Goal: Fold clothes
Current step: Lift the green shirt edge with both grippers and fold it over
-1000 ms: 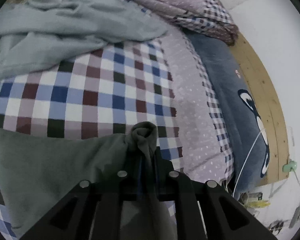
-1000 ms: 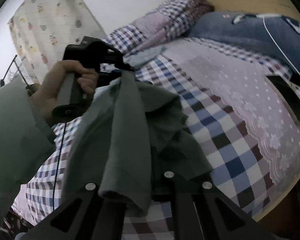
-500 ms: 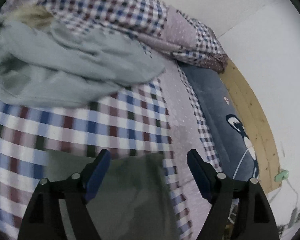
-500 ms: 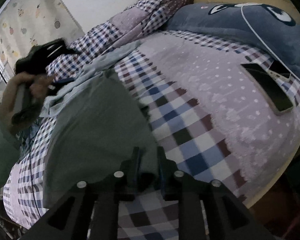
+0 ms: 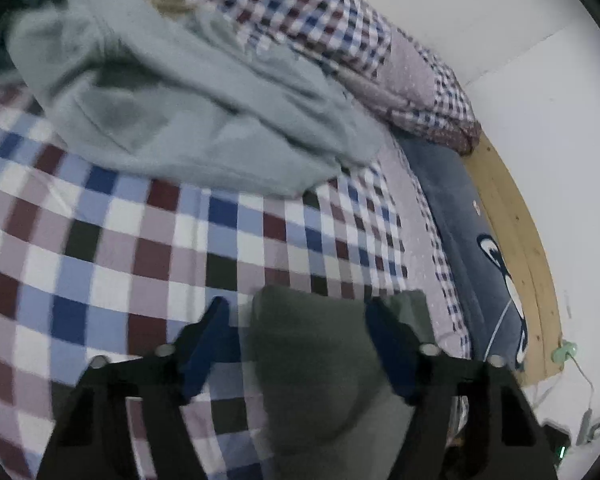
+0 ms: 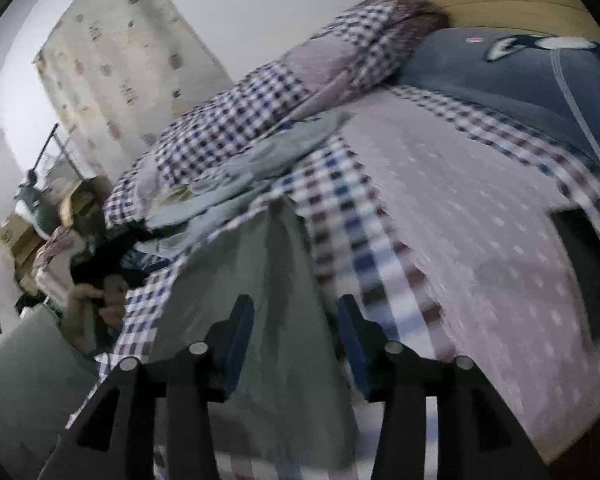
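Observation:
A dark green garment (image 5: 312,360) lies folded flat on the checked bedsheet (image 5: 112,248). My left gripper (image 5: 298,314) hovers over its far edge. Its jaws are wide apart and closing, the cloth shows in the gap below them, and the blue pads (image 5: 210,330) do not press on it. In the right wrist view the same garment (image 6: 260,280) stretches away from my right gripper (image 6: 294,316). Its jaws are opening and the pads (image 6: 240,332) stand clear of the cloth. A crumpled light grey-blue garment (image 5: 180,120) lies further up the bed.
A rolled checked quilt (image 5: 340,32) and a blue cartoon pillow (image 5: 472,248) line the wooden headboard (image 5: 516,240). A dark phone (image 6: 580,272) lies on the pink sheet at the right. A person's hand (image 6: 88,300) shows at the bed's left side, with boxes (image 6: 16,236) behind.
Both grippers have let go of the green garment, which was held bunched up and now lies flat on the bed. The left gripper swung towards the grey-blue garment; the right one lifted a little.

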Demonstrator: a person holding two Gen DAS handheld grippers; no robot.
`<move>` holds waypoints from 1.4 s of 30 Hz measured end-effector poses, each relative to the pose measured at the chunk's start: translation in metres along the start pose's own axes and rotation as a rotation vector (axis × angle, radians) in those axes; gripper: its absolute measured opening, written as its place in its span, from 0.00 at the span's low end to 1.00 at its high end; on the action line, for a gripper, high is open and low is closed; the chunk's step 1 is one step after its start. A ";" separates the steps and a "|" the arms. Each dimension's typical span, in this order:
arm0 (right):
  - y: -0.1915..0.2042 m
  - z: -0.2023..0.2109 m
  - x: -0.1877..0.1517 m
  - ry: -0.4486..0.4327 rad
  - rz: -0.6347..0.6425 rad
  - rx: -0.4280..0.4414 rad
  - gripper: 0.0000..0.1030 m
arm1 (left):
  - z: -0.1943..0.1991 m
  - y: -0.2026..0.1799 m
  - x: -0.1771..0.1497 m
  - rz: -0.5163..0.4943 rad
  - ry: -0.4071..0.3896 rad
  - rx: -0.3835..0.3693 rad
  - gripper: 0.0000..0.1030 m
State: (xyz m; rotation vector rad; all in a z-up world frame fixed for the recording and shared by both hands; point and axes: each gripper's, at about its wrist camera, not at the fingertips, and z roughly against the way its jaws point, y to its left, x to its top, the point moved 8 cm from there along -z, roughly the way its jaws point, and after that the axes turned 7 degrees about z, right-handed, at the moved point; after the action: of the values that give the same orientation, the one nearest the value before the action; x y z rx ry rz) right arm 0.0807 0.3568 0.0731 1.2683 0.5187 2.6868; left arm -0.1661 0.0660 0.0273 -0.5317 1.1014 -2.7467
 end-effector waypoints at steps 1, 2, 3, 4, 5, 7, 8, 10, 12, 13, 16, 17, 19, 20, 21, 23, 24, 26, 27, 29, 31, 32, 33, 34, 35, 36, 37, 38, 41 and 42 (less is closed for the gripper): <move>-0.001 -0.011 0.010 0.009 0.012 0.017 0.46 | -0.007 0.002 -0.001 -0.005 0.020 -0.003 0.56; -0.002 -0.024 0.021 0.019 0.029 0.031 0.46 | -0.014 0.004 -0.001 -0.011 0.040 -0.005 0.54; -0.002 -0.038 0.032 0.033 0.048 0.043 0.46 | -0.020 0.006 -0.002 -0.015 0.059 -0.008 0.53; -0.002 -0.052 0.043 0.049 0.070 0.054 0.46 | -0.024 0.008 0.000 -0.015 0.062 -0.014 0.53; -0.002 -0.067 0.053 0.065 0.091 0.064 0.46 | -0.027 0.009 0.003 -0.015 0.065 -0.020 0.51; -0.002 -0.097 0.072 0.096 0.126 0.086 0.46 | -0.033 0.011 0.007 -0.014 0.068 -0.033 0.20; -0.003 -0.112 0.079 0.114 0.127 0.100 0.46 | -0.034 0.010 0.008 -0.024 0.066 -0.033 0.15; -0.006 -0.143 0.088 0.156 0.123 0.124 0.46 | -0.037 0.008 0.010 -0.047 0.060 -0.031 0.07; -0.007 -0.170 0.090 0.198 0.123 0.138 0.46 | -0.037 0.005 0.012 -0.085 0.037 -0.029 0.05; -0.007 -0.181 0.090 0.215 0.133 0.138 0.46 | -0.037 0.003 0.014 -0.093 0.028 -0.032 0.04; -0.008 -0.210 0.085 0.260 0.163 0.143 0.41 | -0.035 0.005 0.020 -0.064 0.004 -0.060 0.03; -0.009 -0.216 0.083 0.268 0.161 0.159 0.31 | -0.036 0.007 0.023 -0.057 -0.004 -0.059 0.03; -0.012 -0.221 0.084 0.267 0.164 0.166 0.02 | -0.038 0.010 0.028 -0.041 -0.021 -0.058 0.02; -0.014 -0.220 0.087 0.254 0.168 0.166 0.01 | -0.039 0.012 0.031 -0.034 -0.029 -0.056 0.02; -0.016 -0.219 0.090 0.242 0.173 0.166 0.01 | -0.041 0.016 0.032 -0.024 -0.032 -0.048 0.02; -0.037 -0.215 0.099 0.207 0.174 0.040 0.00 | -0.043 0.023 0.036 0.000 -0.046 -0.033 0.01; -0.050 -0.212 0.105 0.188 0.173 -0.042 0.00 | -0.041 0.028 0.039 0.017 -0.056 -0.026 0.00; -0.069 -0.201 0.115 0.143 0.104 -0.094 0.00 | -0.038 0.037 0.045 0.048 -0.073 -0.015 0.00; -0.068 -0.197 0.115 0.143 0.088 -0.066 0.00 | -0.036 0.041 0.048 0.062 -0.079 -0.013 0.00; -0.055 -0.191 0.112 0.159 0.095 -0.004 0.03 | -0.031 0.045 0.049 0.097 -0.069 -0.077 0.00; -0.040 -0.188 0.104 0.177 0.117 0.034 0.07 | -0.027 0.045 0.046 0.105 -0.035 -0.112 0.02; -0.032 -0.187 0.099 0.189 0.124 0.053 0.10 | -0.026 0.044 0.041 0.088 -0.009 -0.111 0.03; -0.024 -0.184 0.093 0.197 0.131 0.067 0.17 | -0.025 0.043 0.035 0.072 0.017 -0.110 0.06; -0.018 -0.179 0.086 0.202 0.138 0.075 0.26 | -0.023 0.042 0.030 0.056 0.031 -0.111 0.14; -0.011 -0.172 0.080 0.202 0.144 0.083 0.30 | -0.021 0.040 0.024 0.042 0.042 -0.115 0.21; -0.006 -0.164 0.075 0.197 0.149 0.090 0.32 | -0.020 0.038 0.018 0.035 0.053 -0.124 0.40; 0.000 -0.155 0.070 0.192 0.153 0.098 0.33 | -0.020 0.035 0.013 0.034 0.065 -0.142 0.54; 0.006 -0.147 0.065 0.188 0.157 0.105 0.34 | -0.020 0.032 0.008 0.032 0.077 -0.158 0.57; 0.024 -0.121 0.054 0.158 0.148 0.148 0.39 | -0.024 0.019 -0.002 0.007 0.104 -0.178 0.63; 0.029 -0.113 0.051 0.148 0.148 0.159 0.39 | -0.028 0.013 -0.004 0.010 0.126 -0.195 0.63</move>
State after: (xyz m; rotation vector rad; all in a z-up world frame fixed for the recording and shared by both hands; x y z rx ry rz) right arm -0.0377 0.3141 0.0537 1.1936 0.6948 2.9311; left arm -0.1731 0.0755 -0.0016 -0.3782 1.4076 -2.7115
